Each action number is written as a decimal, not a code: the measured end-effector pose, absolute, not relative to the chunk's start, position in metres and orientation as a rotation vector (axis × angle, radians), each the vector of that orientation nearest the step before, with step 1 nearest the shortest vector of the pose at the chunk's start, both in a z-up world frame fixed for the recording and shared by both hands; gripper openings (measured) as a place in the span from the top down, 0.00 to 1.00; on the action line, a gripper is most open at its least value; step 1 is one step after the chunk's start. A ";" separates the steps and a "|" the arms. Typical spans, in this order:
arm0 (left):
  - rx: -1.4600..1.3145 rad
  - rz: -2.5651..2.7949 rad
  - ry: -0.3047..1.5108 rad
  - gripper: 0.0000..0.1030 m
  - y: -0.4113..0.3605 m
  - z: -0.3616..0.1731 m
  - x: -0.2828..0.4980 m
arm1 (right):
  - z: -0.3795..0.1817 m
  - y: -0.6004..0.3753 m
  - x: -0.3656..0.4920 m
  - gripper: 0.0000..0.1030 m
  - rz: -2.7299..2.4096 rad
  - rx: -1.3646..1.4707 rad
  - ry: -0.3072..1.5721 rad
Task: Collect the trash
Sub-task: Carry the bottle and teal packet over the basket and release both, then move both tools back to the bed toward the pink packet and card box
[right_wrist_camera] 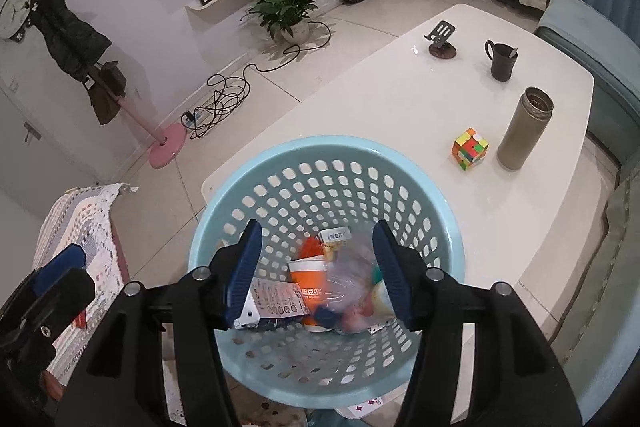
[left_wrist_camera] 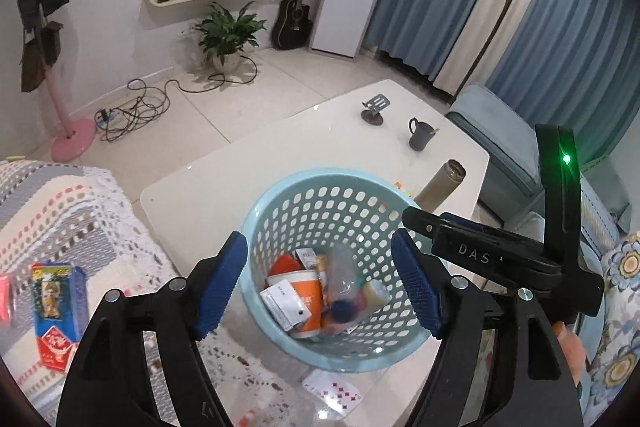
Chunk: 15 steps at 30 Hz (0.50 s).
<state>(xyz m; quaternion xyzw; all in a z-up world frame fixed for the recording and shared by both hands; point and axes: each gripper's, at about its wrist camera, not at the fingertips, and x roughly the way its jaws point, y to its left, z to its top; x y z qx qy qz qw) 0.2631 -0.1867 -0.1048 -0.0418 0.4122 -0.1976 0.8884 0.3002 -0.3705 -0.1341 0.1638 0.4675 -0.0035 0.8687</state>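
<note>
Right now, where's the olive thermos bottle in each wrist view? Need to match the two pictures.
Left wrist: the thermos bottle stands right of centre on the white table, just beyond the basket rim, its lower part hidden by the right gripper's body.
Right wrist: the thermos bottle stands at the right, fully visible, beside the colour cube.
Shared landmark: the light blue basket, bottom centre in both.

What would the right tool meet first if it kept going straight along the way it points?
Probably the trash inside the blue basket: the open right tool points down into it, toward the clear plastic bottle and the orange cup. Which comes first is unclear.
</note>
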 end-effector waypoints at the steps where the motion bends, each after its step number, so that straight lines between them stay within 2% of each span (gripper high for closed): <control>1: -0.088 -0.410 0.853 0.29 -0.185 -0.103 0.261 | -0.131 -0.367 0.298 0.48 -0.001 0.337 0.974; 8: -0.128 -0.367 0.796 0.29 -0.151 -0.085 0.241 | -0.092 -0.328 0.285 0.48 0.069 0.280 0.912; 15: -0.212 -0.239 0.723 0.29 -0.071 -0.068 0.217 | -0.060 -0.265 0.273 0.48 0.201 0.216 0.856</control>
